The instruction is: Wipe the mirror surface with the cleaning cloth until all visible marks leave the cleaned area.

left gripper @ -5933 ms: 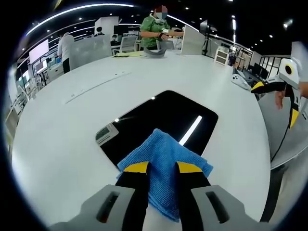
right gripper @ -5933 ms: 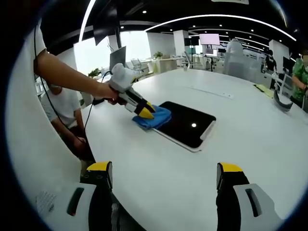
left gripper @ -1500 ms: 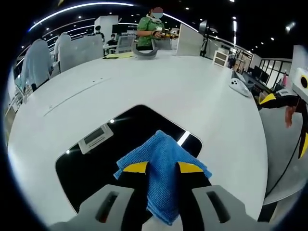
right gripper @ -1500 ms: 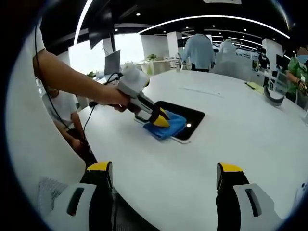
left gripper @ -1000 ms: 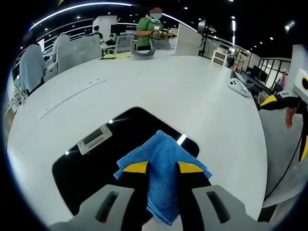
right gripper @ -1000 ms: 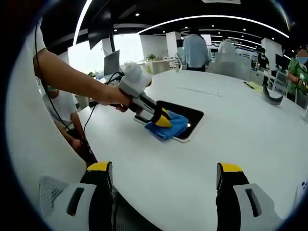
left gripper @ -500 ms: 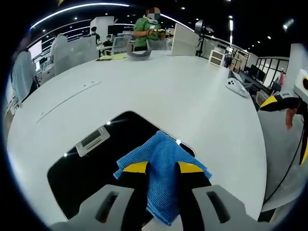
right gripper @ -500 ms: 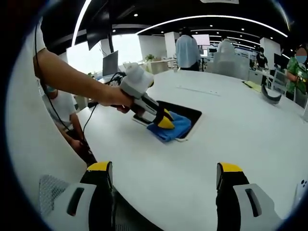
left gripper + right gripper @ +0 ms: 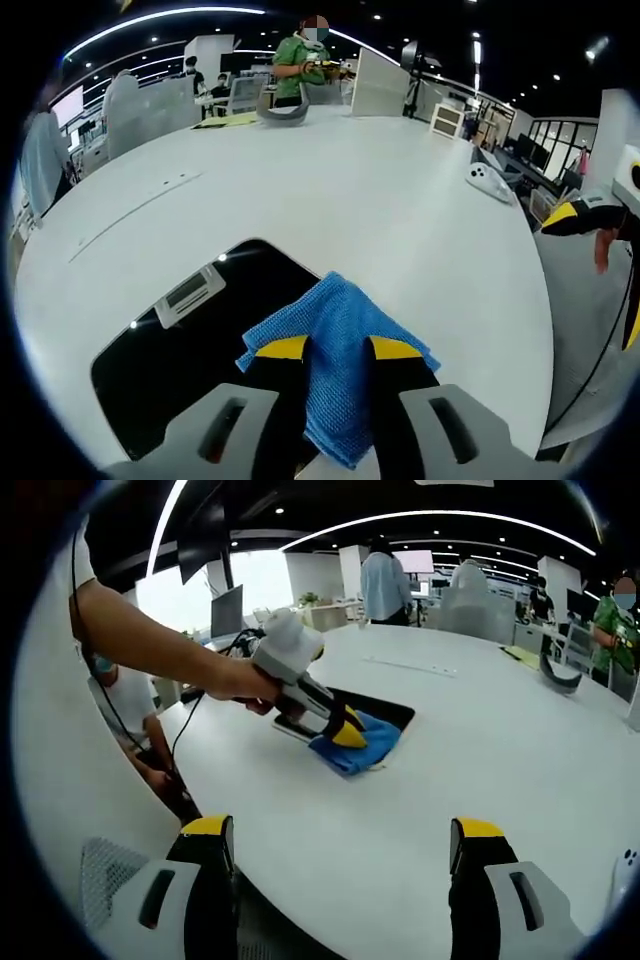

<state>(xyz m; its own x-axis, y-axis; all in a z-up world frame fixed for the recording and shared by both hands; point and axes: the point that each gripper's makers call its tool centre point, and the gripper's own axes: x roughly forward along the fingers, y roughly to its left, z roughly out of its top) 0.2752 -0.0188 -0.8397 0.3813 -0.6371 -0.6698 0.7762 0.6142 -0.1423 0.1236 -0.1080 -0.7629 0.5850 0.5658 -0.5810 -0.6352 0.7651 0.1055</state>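
The mirror (image 9: 180,340) lies flat on the white tabletop (image 9: 330,190), a dark rounded slab whose long axis runs from the lower left of the left gripper view up toward the centre. The blue cleaning cloth (image 9: 335,365) sits at its far right end, draped partly over the edge onto the tabletop. The left tongs (image 9: 335,352) are clamped on the cloth, pressing it down, so the unwiped length of glass lies to their left and nearer the person. In the right gripper view the same tongs (image 9: 350,732) reach in from the left, cloth (image 9: 362,748) beneath them. The right tongs (image 9: 345,842) stand wide apart, holding nothing, well apart from the mirror (image 9: 372,712); the left hand is clearly nearer. The cloth and tongs hide the mirror's right end. The surface reflects ceiling fittings, and marks cannot be made out against them.
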